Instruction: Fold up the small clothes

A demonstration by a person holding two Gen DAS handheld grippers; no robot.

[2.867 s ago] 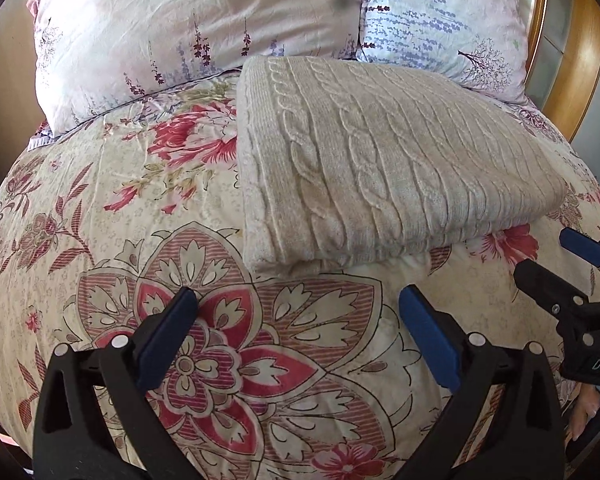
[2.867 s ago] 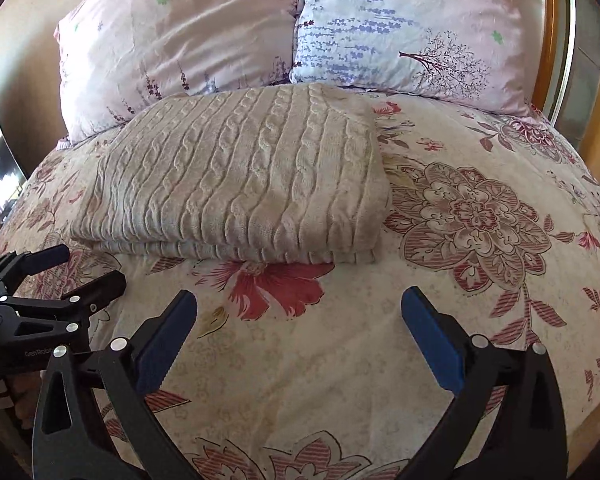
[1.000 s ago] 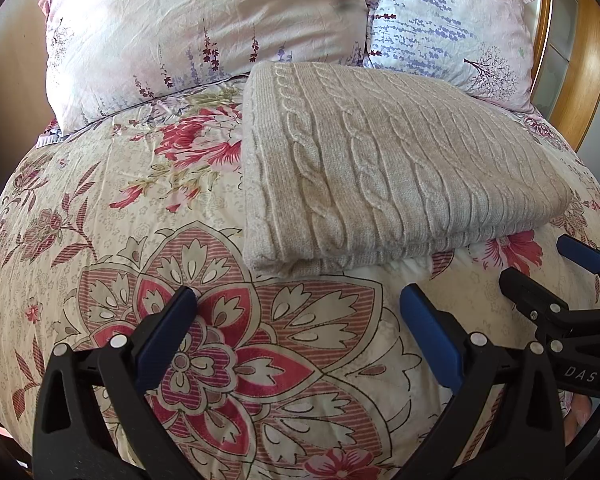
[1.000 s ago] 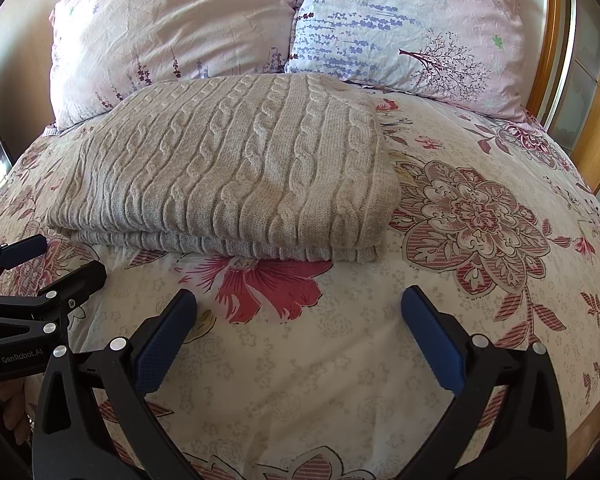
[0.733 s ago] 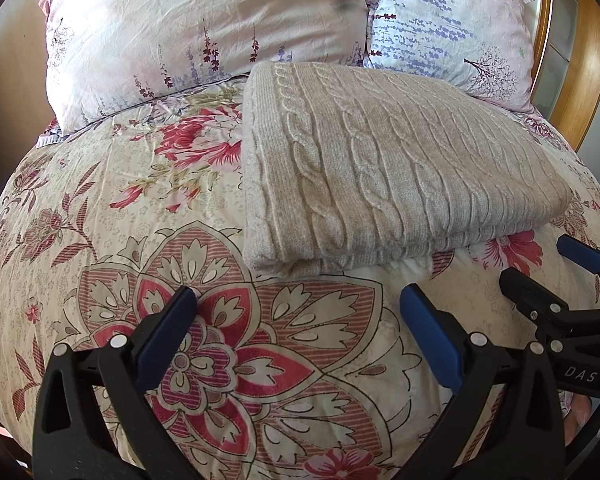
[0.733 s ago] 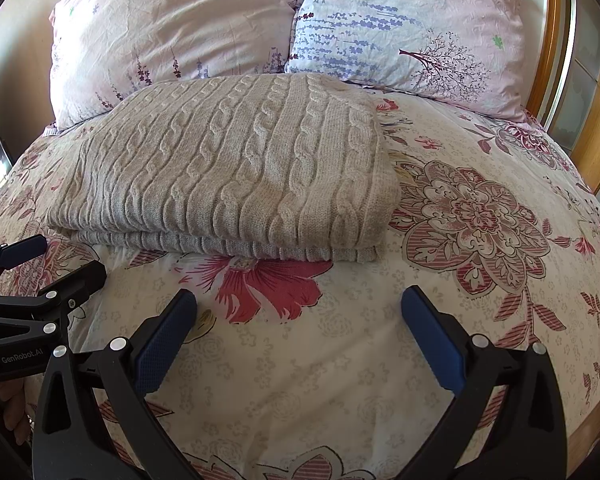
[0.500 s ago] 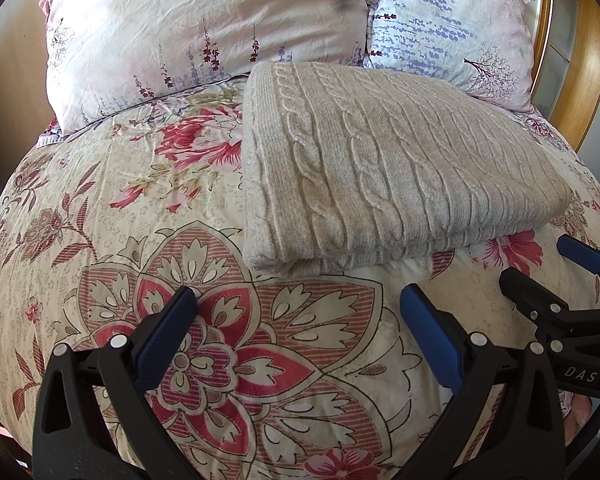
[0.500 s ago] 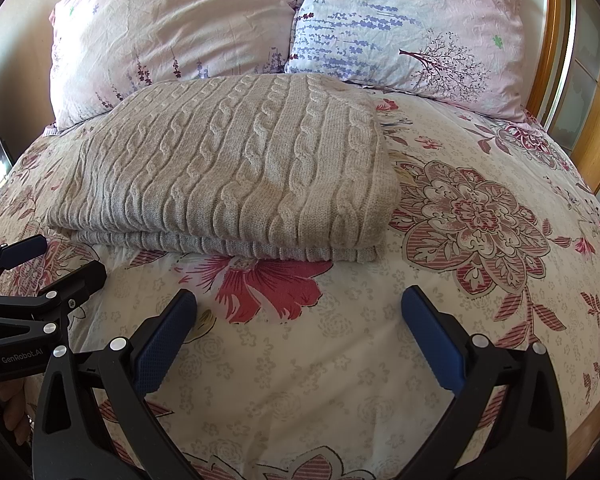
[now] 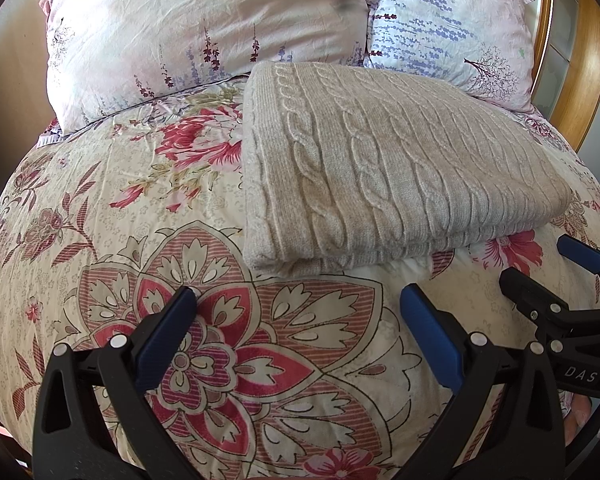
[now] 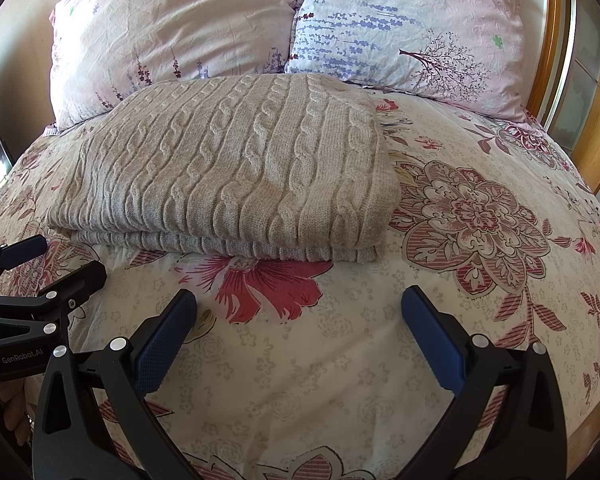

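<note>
Beige cable-knit sweater (image 9: 384,176) is lying folded on the flowered bed cover (image 9: 100,216), near the pillows (image 9: 204,28) at the head edge. I am holding my left gripper (image 9: 298,336) and right gripper (image 10: 298,330) just before its near edge, both spread wide, touching nothing.

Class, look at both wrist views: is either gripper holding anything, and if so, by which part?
Nothing is held. The left gripper and right gripper are both open above the quilt, short of the folded sweater.

Black left gripper (image 9: 298,332) frames, blue-padded jaws, silver screws, white lettering
</note>
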